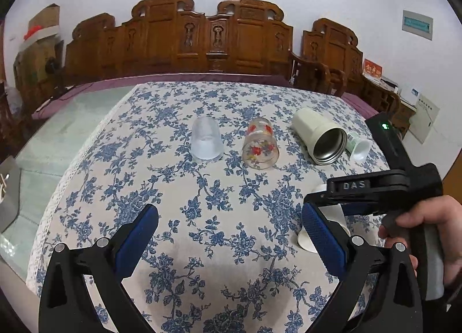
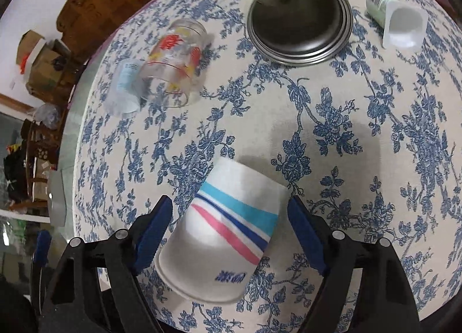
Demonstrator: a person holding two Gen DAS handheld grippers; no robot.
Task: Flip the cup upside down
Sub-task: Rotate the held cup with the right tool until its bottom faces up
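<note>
The right gripper [image 2: 231,235] is spread wide around a striped paper cup [image 2: 228,229] lying on the tabletop [image 2: 346,136], its blue pads beside the cup's walls but apart from them. The left gripper [image 1: 231,240] is also wide and holds nothing. Beyond the cup lie a floral glass [image 2: 173,61], a steel-lined mug [image 2: 300,15] and a small white cup [image 2: 401,24].

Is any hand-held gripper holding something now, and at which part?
Nothing is held. The right hand-held gripper is open around the paper cup, pads apart from its sides. The left hand-held gripper is open and empty.
</note>
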